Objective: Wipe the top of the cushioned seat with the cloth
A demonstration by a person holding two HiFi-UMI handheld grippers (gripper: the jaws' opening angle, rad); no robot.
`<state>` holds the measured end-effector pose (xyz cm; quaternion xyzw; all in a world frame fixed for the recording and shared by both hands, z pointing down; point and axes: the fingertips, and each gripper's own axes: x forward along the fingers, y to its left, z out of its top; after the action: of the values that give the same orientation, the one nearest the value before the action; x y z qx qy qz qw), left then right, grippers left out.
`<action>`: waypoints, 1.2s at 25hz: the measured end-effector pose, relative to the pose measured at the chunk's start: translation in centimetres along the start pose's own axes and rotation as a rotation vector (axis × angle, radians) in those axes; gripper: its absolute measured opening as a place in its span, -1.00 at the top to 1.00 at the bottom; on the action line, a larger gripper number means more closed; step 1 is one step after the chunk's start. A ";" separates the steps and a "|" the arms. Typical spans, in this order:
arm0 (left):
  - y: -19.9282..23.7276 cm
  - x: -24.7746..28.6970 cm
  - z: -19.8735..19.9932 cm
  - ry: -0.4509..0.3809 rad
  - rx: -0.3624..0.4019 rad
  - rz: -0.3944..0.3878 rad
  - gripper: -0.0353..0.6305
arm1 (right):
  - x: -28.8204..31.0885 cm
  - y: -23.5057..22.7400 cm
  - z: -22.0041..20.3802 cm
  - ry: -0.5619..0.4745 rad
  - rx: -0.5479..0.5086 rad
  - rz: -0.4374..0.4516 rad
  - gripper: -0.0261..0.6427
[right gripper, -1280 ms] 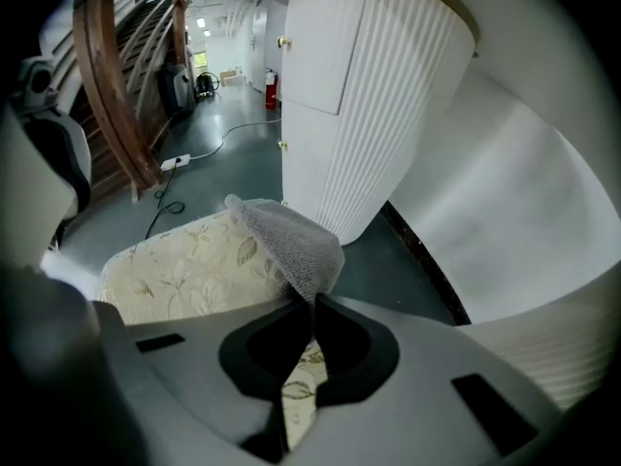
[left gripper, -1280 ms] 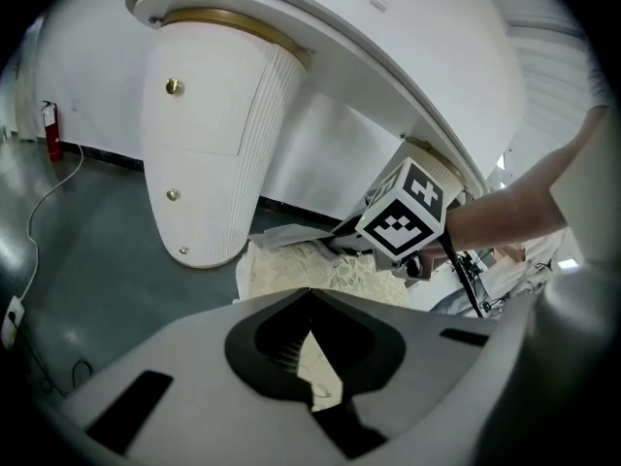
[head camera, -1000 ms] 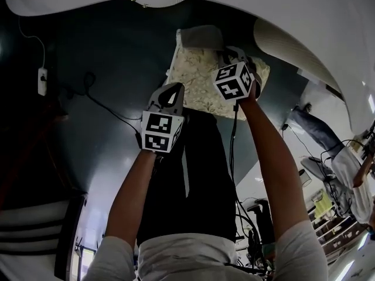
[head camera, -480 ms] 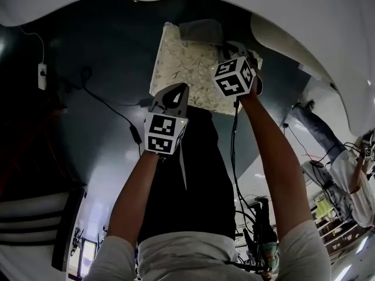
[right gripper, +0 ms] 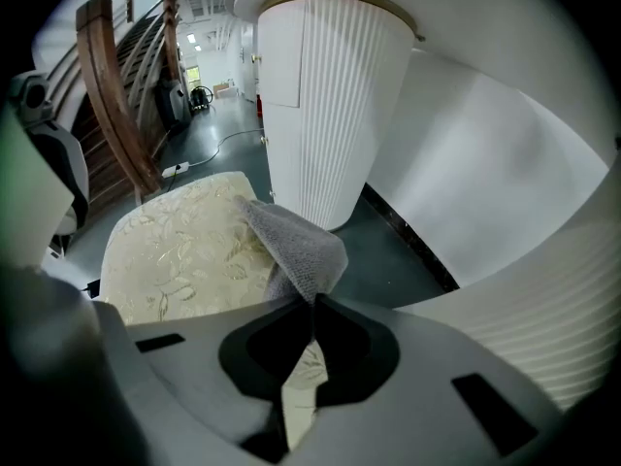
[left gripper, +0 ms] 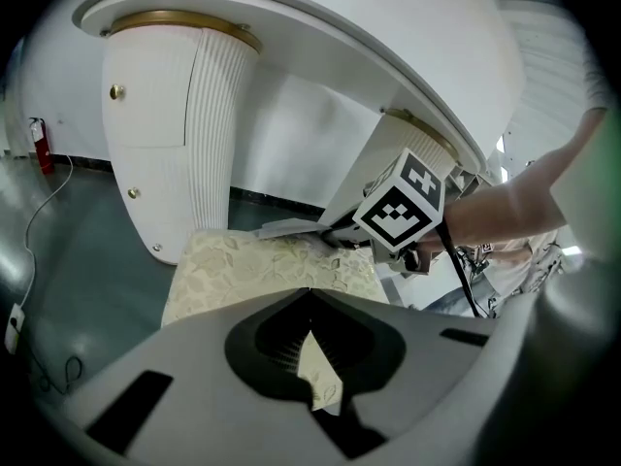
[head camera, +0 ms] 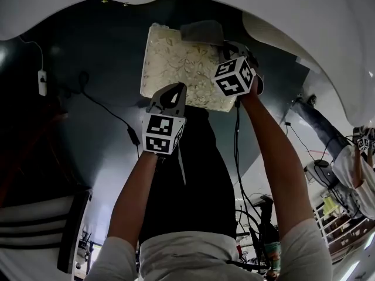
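**Head view.** The cushioned seat [head camera: 181,69], pale with a leaf pattern, lies ahead of both arms on the dark floor [head camera: 99,98]. The grey cloth [head camera: 202,33] rests on the seat's far edge, towards its right corner. The right gripper [head camera: 229,50] reaches over the seat's right side to the cloth. The left gripper [head camera: 174,92] hangs at the seat's near edge, well apart from the cloth. The right arm is therefore the nearer one, and most of the uncovered seat top spreads left of and nearer than the cloth.

**Left gripper view.** The left gripper [left gripper: 310,294] has its jaws closed together with nothing between them. The seat [left gripper: 262,265] lies just ahead of and below them. At the seat's far edge the cloth [left gripper: 286,229] lies flat, with the marker cube of the right gripper above it and a white fluted pedestal [left gripper: 184,134] behind.

**Right gripper view.** The right gripper [right gripper: 312,304] is clenched on a bunched fold of the cloth [right gripper: 303,250], which rises from the jaws and drapes onto the seat [right gripper: 179,250]. The seat stretches away to the left of the jaws, and the fluted pedestal [right gripper: 330,105] stands close beyond the cloth. Judged from this, the wiping stroke must run left and back towards the person, dragging the cloth across the seat's breadth. The pedestal leaves little room to go further forward.
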<state>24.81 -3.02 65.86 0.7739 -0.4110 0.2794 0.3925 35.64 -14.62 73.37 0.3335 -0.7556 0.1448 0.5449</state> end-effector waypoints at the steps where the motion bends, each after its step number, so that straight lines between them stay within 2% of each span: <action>1: -0.2 0.1 -0.1 0.003 0.007 -0.004 0.85 | 0.0 -0.1 -0.3 0.002 0.009 -0.007 0.88; 13: -1.8 3.1 -2.0 0.047 0.032 -0.038 0.85 | 0.6 -3.5 -6.1 0.050 0.060 -0.088 0.88; 30: -3.7 5.6 -0.8 0.084 0.088 -0.076 0.85 | 0.4 -5.0 -11.3 0.134 0.102 -0.093 0.88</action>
<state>30.68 -3.42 69.10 0.7930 -0.3519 0.3147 0.3852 47.13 -11.89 77.18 0.3852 -0.6929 0.1797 0.5825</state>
